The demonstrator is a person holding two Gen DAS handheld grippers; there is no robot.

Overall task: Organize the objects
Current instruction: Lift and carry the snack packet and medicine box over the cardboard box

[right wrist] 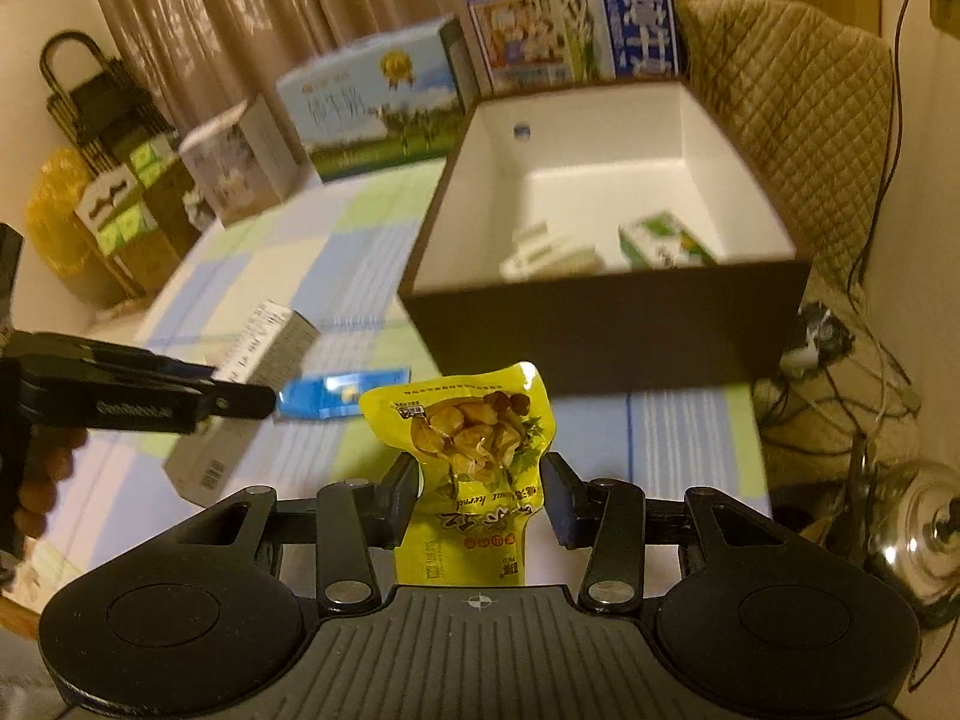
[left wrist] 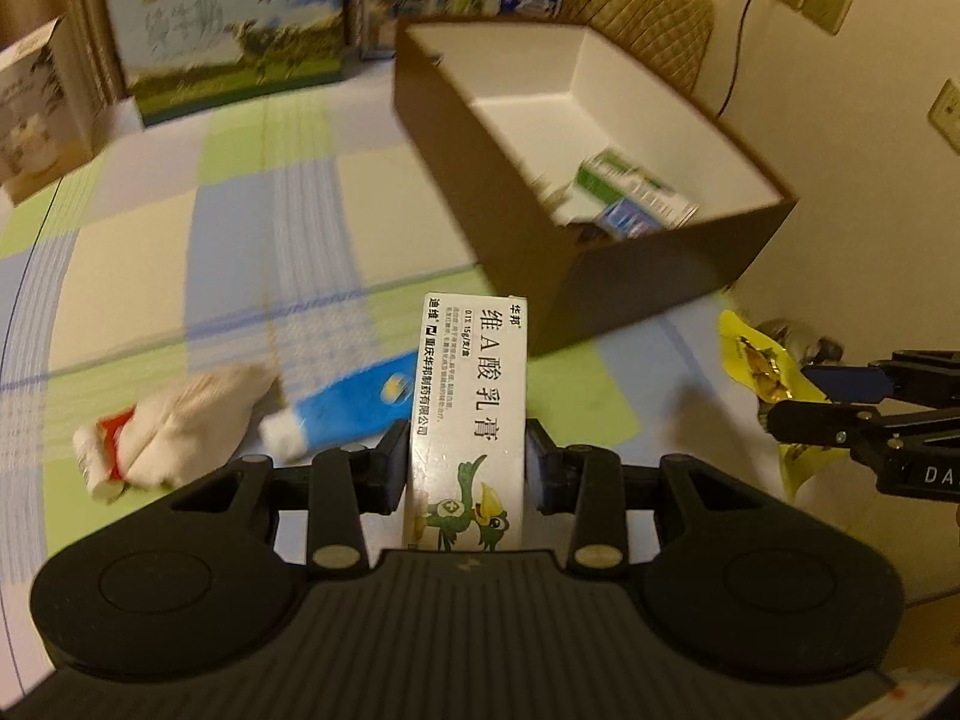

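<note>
My left gripper is shut on a white ointment box with a green bird print, held above the checked tablecloth. It also shows in the right wrist view. My right gripper is shut on a yellow snack packet, which shows at the right in the left wrist view. Ahead stands an open brown box with a white inside, holding a green and white carton and other small packs. A blue tube and a white cloth lie on the table.
Milk cartons and other printed boxes stand along the table's far edge. A quilted chair back is behind the brown box. Cables and a metal kettle sit on the floor at the right. Bags stand at the left.
</note>
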